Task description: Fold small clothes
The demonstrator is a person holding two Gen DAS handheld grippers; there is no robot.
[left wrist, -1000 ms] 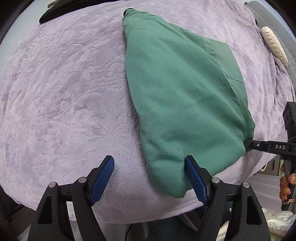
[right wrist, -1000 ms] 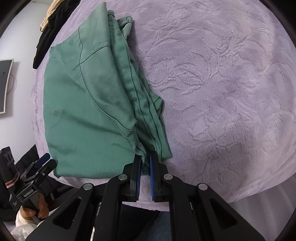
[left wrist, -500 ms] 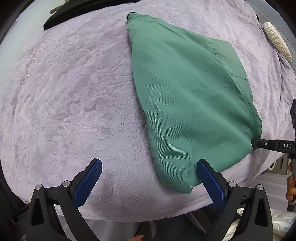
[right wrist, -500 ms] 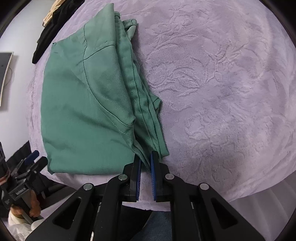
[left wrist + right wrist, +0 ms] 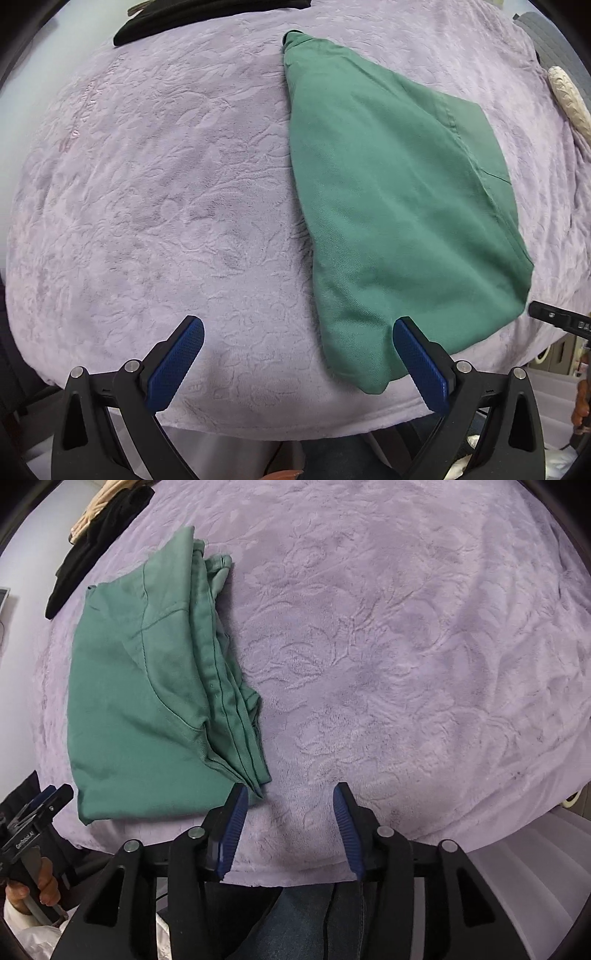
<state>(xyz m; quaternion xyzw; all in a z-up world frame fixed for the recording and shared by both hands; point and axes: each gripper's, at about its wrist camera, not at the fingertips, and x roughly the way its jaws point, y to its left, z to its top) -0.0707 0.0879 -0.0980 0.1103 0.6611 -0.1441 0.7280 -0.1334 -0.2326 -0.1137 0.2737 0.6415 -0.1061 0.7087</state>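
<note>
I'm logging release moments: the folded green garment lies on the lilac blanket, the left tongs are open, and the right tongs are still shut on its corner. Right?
Not quite. The right tongs are open, their jaws apart and holding nothing, as the right wrist view shows. The green garment does lie folded on the lilac blanket, and the left tongs are open.

There is one green garment, folded, on one purple blanket. Beyond the green garment, at the far edge of the blanket, lies one pile of dark clothes with one beige piece in it. To the right of the garment lies one pale oval object. Two grippers show, the left gripper and the right gripper, each with two blue pads.
</note>
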